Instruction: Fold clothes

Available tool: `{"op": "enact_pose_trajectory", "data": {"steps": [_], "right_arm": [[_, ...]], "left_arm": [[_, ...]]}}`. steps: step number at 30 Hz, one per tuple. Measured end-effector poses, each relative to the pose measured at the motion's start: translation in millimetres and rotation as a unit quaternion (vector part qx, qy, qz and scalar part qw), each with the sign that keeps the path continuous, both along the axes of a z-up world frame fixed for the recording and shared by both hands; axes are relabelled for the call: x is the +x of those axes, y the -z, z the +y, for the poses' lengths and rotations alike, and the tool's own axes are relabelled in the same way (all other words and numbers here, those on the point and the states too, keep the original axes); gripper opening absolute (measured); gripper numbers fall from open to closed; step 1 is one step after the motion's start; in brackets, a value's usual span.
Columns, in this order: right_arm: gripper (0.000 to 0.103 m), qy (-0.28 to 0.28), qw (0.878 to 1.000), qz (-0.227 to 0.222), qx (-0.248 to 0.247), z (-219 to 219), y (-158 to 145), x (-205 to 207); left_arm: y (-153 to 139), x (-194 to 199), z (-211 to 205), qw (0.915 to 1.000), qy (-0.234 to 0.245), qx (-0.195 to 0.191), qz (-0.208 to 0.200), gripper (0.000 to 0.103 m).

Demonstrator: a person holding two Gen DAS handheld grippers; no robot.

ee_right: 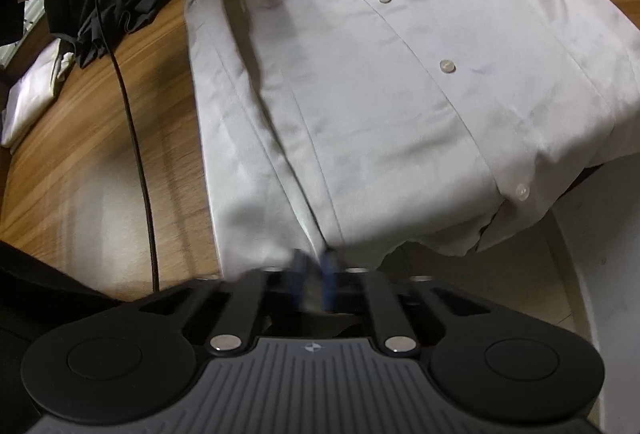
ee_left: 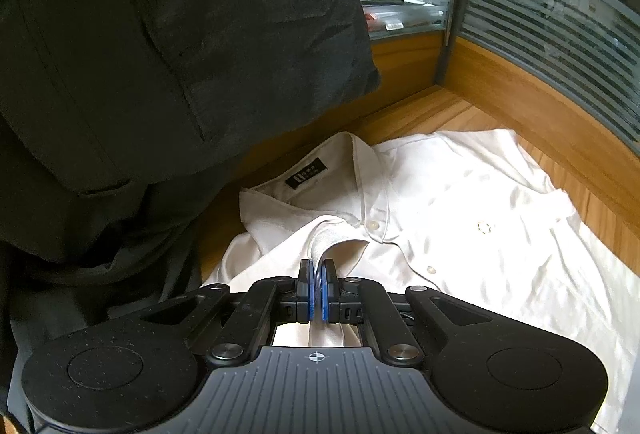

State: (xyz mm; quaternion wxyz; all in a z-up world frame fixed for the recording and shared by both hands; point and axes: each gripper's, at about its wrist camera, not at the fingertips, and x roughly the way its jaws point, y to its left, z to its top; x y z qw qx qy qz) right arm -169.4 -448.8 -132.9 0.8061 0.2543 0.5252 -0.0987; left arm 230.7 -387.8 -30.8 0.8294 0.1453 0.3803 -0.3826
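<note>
White shirt (ee_right: pixel 360 82) spread buttons-up on wooden counter (ee_right: pixel 92 154), hem overhanging near counter edge. Bare counter strip left of shirt, crossed by black cable (ee_right: pixel 132 138). Left claw (ee_left: pixel 319 276) clenched on shirt fabric near collar (ee_left: pixel 320 170). Right claw (ee_right: pixel 314 274) blurred, clenched on hem. Dark garment (ee_left: pixel 160 34) hides counter's left side in left wrist view.

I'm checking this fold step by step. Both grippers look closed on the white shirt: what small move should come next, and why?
Probably lift both grips together and carry that side edge across toward the button placket. The left gripper pinches the white shirt by the collar, the right gripper seems closed on its hem, and the shirt lies flat, unfolded.
</note>
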Motion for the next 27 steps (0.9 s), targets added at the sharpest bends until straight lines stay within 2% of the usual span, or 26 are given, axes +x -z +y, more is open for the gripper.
{"op": "enact_pose_trajectory", "data": {"steps": [7, 12, 17, 27], "right_arm": [[0.001, 0.030, 0.998, -0.012, -0.046, -10, -25, -13], [0.001, 0.055, 0.995, -0.006, -0.081, -35, -36, -21], [0.001, 0.077, 0.993, 0.010, -0.092, -62, -31, -23], [0.001, 0.098, 0.992, 0.034, -0.076, -72, -15, -29]], "left_arm": [[-12, -3, -12, 0.9999, -0.005, -0.012, 0.010, 0.006], [-17, -1, -35, 0.9998, -0.007, -0.015, 0.008, 0.006], [-11, 1, -66, 0.9999, 0.002, -0.010, 0.009, 0.006], [19, -7, -122, 0.9990, 0.035, 0.022, 0.017, 0.006]]}}
